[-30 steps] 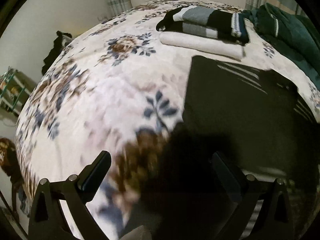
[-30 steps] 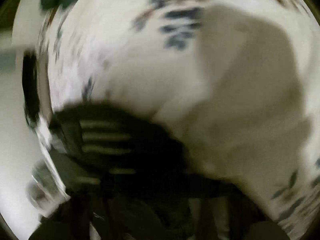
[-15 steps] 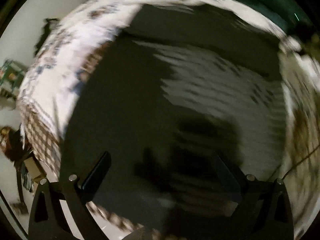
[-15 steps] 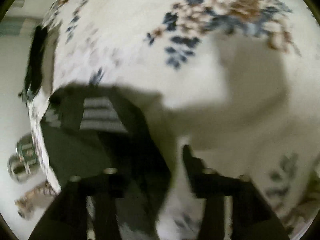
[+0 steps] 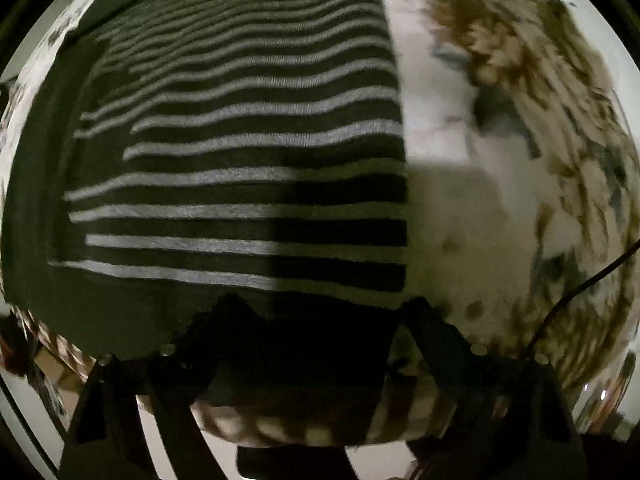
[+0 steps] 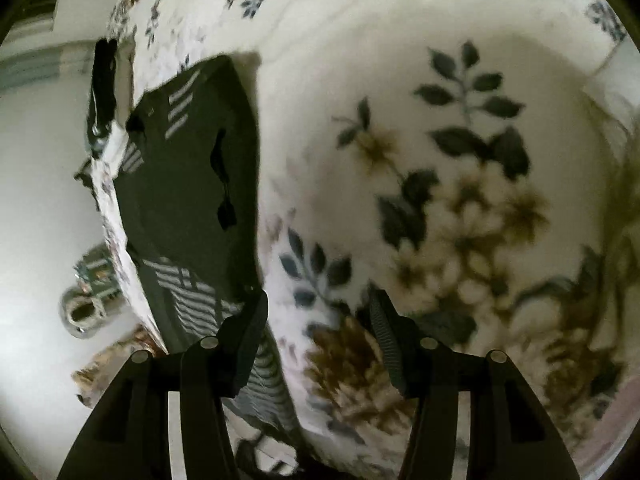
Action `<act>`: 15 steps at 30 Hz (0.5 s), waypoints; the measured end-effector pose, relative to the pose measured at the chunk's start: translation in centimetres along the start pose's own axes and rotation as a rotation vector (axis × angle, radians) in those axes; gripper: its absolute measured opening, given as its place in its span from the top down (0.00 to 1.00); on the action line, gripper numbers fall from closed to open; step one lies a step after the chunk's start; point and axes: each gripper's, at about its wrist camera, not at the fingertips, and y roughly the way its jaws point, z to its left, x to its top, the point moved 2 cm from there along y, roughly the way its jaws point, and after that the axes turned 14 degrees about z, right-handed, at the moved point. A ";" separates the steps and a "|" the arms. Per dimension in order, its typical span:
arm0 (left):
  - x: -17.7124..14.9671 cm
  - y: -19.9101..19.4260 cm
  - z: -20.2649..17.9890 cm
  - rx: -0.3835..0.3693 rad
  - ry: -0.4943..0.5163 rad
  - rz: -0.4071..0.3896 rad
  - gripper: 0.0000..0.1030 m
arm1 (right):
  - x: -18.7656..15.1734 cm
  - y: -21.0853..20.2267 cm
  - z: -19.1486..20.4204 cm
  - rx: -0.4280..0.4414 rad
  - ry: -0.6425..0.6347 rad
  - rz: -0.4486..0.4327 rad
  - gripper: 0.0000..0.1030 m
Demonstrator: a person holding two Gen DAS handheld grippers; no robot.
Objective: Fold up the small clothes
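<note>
Garment: dark knitted top with thin grey stripes (image 5: 240, 152), spread flat, filling the left and centre of the left wrist view; straight right edge running top to bottom just right of centre. Same top (image 6: 192, 184) sits left of centre in the right wrist view, plain dark side up with striped patches at its top and bottom.

Bedding: cream blanket with brown flowers and blue-grey leaves (image 6: 440, 160) under everything, filling the right side of both views; pretty blurry on the right of the left wrist view.

Left gripper (image 5: 324, 312): black fingers spread wide at the bottom of the frame, right over the near dark hem of the top; left finger over the fabric, right one about at its right edge. Nothing pinched as far as visible.

Right gripper (image 6: 318, 312): fingers apart too, lower centre; left finger (image 6: 250, 336) over the striped corner of the top, right finger over bare blanket. Contact with the cloth: can't tell.

Extras: thin dark cable (image 5: 580, 292) curving across the lower right of the left wrist view.
</note>
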 end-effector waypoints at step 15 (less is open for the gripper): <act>2.4 0.7 2.1 -0.074 -0.102 0.010 0.17 | 7.2 2.4 2.6 -0.024 0.000 -0.003 0.46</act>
